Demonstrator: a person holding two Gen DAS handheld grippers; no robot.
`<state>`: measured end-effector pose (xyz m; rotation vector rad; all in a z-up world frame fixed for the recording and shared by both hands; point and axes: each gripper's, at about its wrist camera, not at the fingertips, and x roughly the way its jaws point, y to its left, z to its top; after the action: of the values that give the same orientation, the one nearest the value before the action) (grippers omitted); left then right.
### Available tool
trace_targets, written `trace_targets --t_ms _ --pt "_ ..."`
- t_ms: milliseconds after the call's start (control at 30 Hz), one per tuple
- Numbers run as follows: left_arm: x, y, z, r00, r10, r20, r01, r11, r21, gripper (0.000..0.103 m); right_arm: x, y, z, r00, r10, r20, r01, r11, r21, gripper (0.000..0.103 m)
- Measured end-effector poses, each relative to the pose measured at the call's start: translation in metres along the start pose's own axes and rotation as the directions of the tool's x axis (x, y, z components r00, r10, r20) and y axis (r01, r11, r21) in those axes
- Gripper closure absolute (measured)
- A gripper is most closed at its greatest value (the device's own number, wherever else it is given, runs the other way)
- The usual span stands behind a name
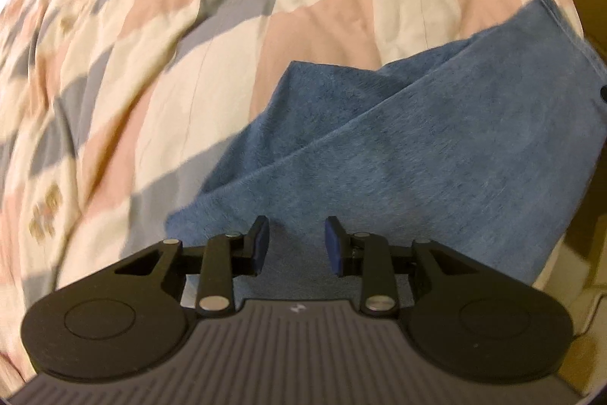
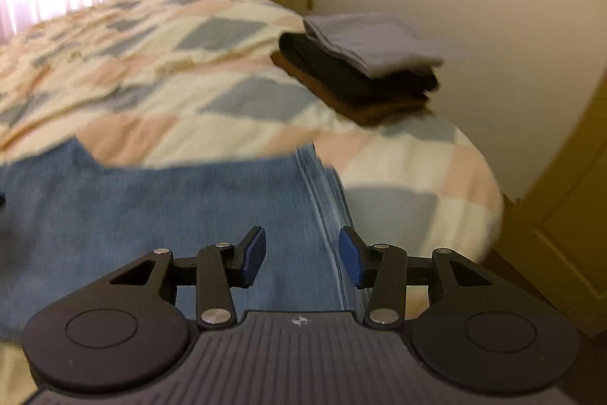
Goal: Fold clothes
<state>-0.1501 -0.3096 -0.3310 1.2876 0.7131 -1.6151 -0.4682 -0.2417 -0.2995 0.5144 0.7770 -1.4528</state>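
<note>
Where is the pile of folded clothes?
In the right wrist view, the pile of folded clothes sits on the checked bedspread near the bed's far right edge, by the cream wall, beyond the blue jeans.

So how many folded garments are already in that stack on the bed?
3 visible in the right wrist view, piled near the bed's far edge by the wall: a grey garment on top, a black garment in the middle, a brown garment at the bottom. Thinner pieces between them could be hidden.
</note>
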Motion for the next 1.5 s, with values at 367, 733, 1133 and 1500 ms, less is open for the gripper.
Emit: trace_targets --t_ms 367,733,1133,1500 --pt "0.005 0.043 -0.014 0.996 -0.073 0.044 0.065 0.987 0.149 0.077 -0.012 0.035 -0.027 0.987 -0.155 -0.030 0.157 0.981 0.110 0.061" --pt "0.003 0.061 -0.019 0.986 -0.169 -0.012 0.165 0.942 0.293 0.083 -0.031 0.117 -0.039 0.967 -0.237 -0.098 0.254 0.935 0.248 0.061" --pt "0.003 0.053 -0.055 0.978 -0.193 -0.085 0.211 0.899 0.385 0.082 -0.106 0.239 -0.057 0.979 -0.072 -0.193 0.161 0.850 0.501 0.057" --pt "-0.011 0.060 -0.078 0.956 -0.290 0.029 0.228 0.807 0.545 0.079 -0.118 0.257 -0.066 0.964 -0.155 -0.214 0.236 0.873 0.426 0.056"
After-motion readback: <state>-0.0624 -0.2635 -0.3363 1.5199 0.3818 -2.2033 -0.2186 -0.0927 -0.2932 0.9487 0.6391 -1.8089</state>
